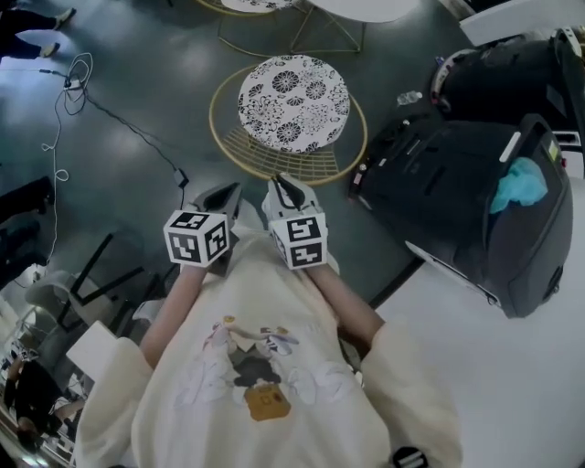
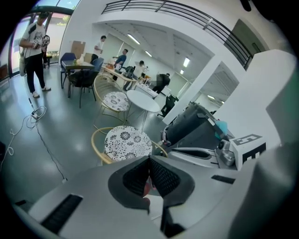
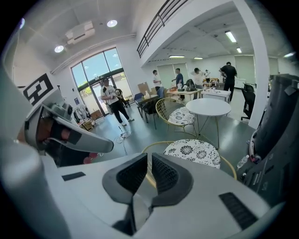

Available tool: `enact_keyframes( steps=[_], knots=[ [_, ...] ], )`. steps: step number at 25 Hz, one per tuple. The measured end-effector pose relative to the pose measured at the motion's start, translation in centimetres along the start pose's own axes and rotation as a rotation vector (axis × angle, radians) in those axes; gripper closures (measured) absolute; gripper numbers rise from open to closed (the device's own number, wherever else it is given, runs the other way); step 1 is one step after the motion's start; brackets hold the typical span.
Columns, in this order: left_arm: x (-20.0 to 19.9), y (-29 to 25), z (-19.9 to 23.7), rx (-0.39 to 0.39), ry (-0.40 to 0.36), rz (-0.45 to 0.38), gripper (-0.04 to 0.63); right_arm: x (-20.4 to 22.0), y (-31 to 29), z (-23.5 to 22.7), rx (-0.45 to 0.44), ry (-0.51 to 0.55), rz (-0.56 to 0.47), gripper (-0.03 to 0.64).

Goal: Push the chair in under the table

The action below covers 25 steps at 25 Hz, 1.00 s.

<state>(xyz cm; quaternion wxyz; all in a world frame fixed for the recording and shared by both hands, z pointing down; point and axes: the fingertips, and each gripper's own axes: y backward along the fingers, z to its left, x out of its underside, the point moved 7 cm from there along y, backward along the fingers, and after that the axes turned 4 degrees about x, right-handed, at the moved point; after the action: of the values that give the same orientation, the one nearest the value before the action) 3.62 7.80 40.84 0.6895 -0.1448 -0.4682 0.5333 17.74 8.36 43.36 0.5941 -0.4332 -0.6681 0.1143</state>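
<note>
A chair with a gold wire frame and a black-and-white floral cushion stands on the grey floor ahead of me. It also shows in the left gripper view as the chair and in the right gripper view as the chair. Beyond it stands a round white table. My left gripper and right gripper hover side by side at the chair's near rim, apart from it as far as I can see. The left gripper is shut and empty. The right gripper shows only a thin slit, with nothing between its pads.
Two large black suitcases stand to the right of the chair, beside a white tabletop. A cable trails over the floor at the left. A second floral chair sits beyond the round table. Several people stand at desks far behind.
</note>
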Motion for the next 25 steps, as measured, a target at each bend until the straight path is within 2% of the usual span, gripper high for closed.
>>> enact_keyframes(
  steps=[3, 5, 7, 9, 13, 16, 20, 25],
  knots=[
    [-0.3, -1.0, 0.3, -0.023, 0.021, 0.015, 0.586, 0.3, -0.8, -0.1, -0.018, 0.02, 0.033, 0.604],
    [-0.3, -1.6, 0.5, -0.031, 0.007, 0.037, 0.586, 0.8, -1.3, -0.1, -0.031, 0.054, 0.057, 0.598],
    [-0.5, -2.3, 1.0, -0.031, -0.027, 0.064, 0.584, 1.2, -2.1, -0.1, -0.045, 0.07, 0.088, 0.548],
    [-0.6, -3.0, 2.0, -0.039, -0.022, 0.079, 0.584, 1.6, -3.0, -0.3, -0.048, 0.073, 0.112, 0.526],
    [0.3, -3.9, 5.1, -0.076, 0.132, 0.098, 0.574, 2.8, -3.9, -0.9, -0.018, 0.091, 0.155, 0.52],
    [0.8, -4.9, 7.2, -0.086, 0.195, 0.115, 0.512, 3.5, -4.9, -1.2, -0.01, 0.11, 0.181, 0.52],
    [1.6, -6.8, 9.4, -0.058, 0.307, 0.13, 0.486, 4.9, -6.4, -1.5, 0.002, 0.139, 0.212, 0.52],
    [2.8, -8.7, 11.3, -0.066, 0.416, 0.145, 0.466, 6.5, -8.1, -1.6, -0.001, 0.146, 0.246, 0.517]
  ],
)
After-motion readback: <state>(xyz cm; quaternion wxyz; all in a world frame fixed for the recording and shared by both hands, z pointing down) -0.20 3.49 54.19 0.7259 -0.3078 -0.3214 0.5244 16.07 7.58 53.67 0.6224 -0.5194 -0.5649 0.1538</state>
